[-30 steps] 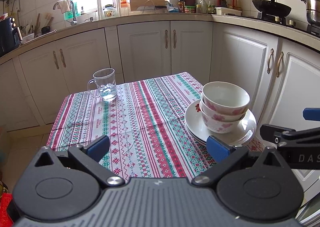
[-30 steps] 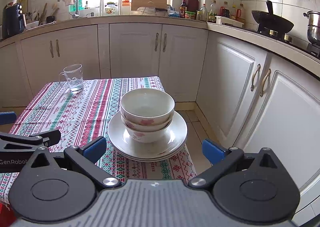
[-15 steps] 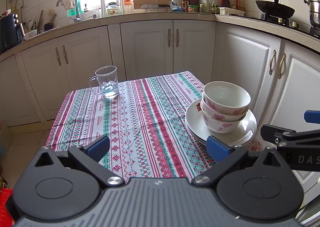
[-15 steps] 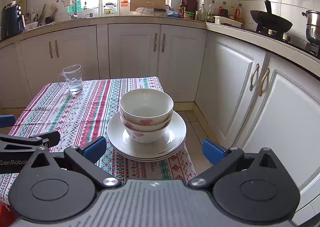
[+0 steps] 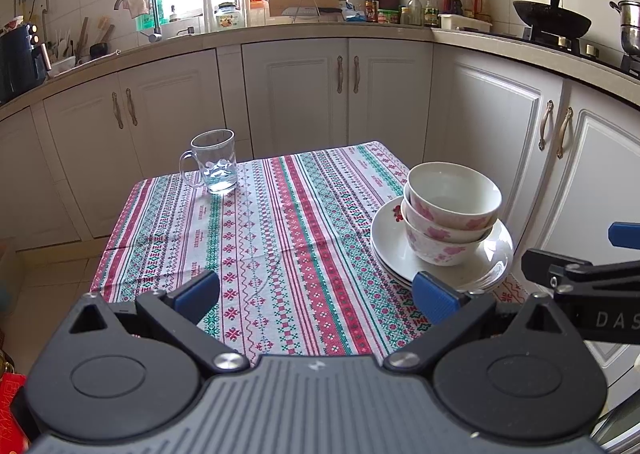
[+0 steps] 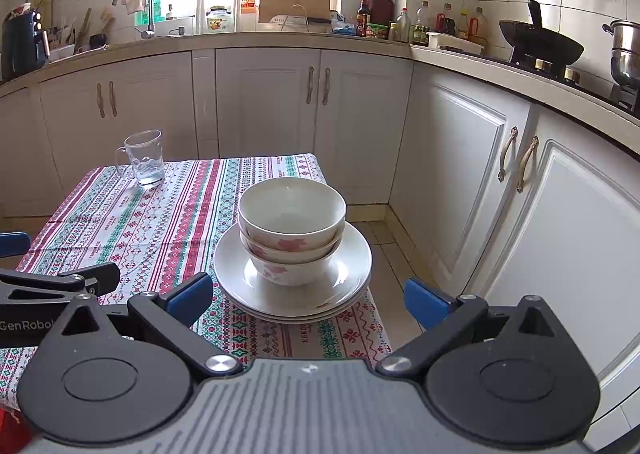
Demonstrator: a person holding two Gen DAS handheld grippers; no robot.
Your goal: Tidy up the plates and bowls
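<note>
Two hand-held grippers spread wide, left (image 5: 316, 296), right (image 6: 308, 300), striped tablecloth (image 5: 256, 222), white kitchen cabinets (image 5: 340, 94)

A glass mug (image 5: 213, 161) stands on the striped tablecloth (image 5: 256, 238).

The left gripper (image 5: 316, 296) is showing a black body with grey ridges running down its middle and a tiny white mark near the top. Two round black discs are sitting on each side, and a shiny silver screw is glinting by each arm. Its fingers (image 5: 198, 290) are wearing blue pads. The right gripper (image 6: 308, 300) is looking just the same, with blue pads on its fingers (image 6: 424, 302) too. White letters "DAS" are showing on its side in the left view, and "GenRobo" is showing on the left gripper in the right view.
</note>
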